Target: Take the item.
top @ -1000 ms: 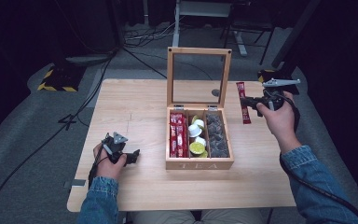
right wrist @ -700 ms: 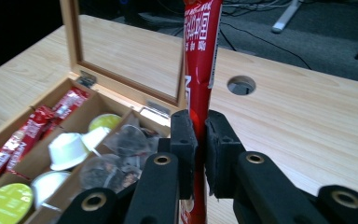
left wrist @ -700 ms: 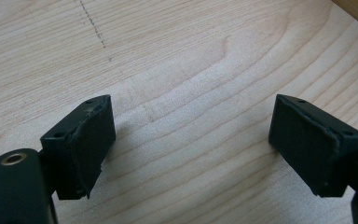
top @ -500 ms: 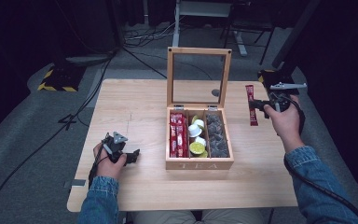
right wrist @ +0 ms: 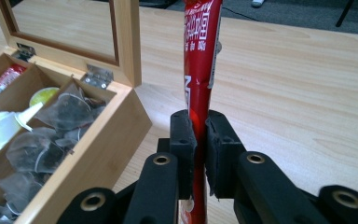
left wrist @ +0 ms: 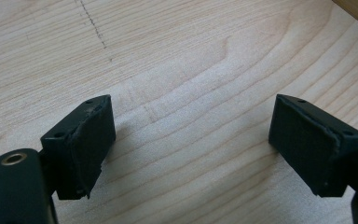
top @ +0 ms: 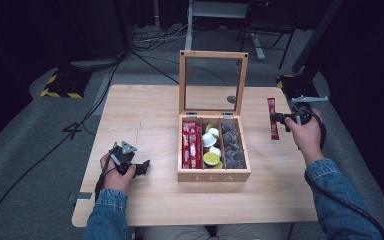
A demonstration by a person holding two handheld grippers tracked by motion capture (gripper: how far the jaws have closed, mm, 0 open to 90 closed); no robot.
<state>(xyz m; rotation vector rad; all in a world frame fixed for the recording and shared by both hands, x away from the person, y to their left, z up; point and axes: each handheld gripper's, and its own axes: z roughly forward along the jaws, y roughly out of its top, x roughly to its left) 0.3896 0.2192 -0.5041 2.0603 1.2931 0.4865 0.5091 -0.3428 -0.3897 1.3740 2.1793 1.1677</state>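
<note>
I have carried the red sachet (top: pixel 272 119) farther right of the tea box (top: pixel 213 175), clear of its compartments, so removal looks done. Right tongs (right wrist: pixel 200 140) pinch it; its long axis points away from me. Left tongs (left wrist: pixel 191 144) rest spread over the table (top: pixel 145 110).

The sachet (right wrist: pixel 200 60) is red with white lettering; the fingers (right wrist: pixel 186 140) are black; the tea box (top: pixel 214 176) is pale wood, holding red sachets (top: pixel 191 145), lime-green and white pods (top: pixel 211 150) and grey tea bags (top: pixel 232 145); the worktop (top: pixel 145 115) is light woodgrain
</note>
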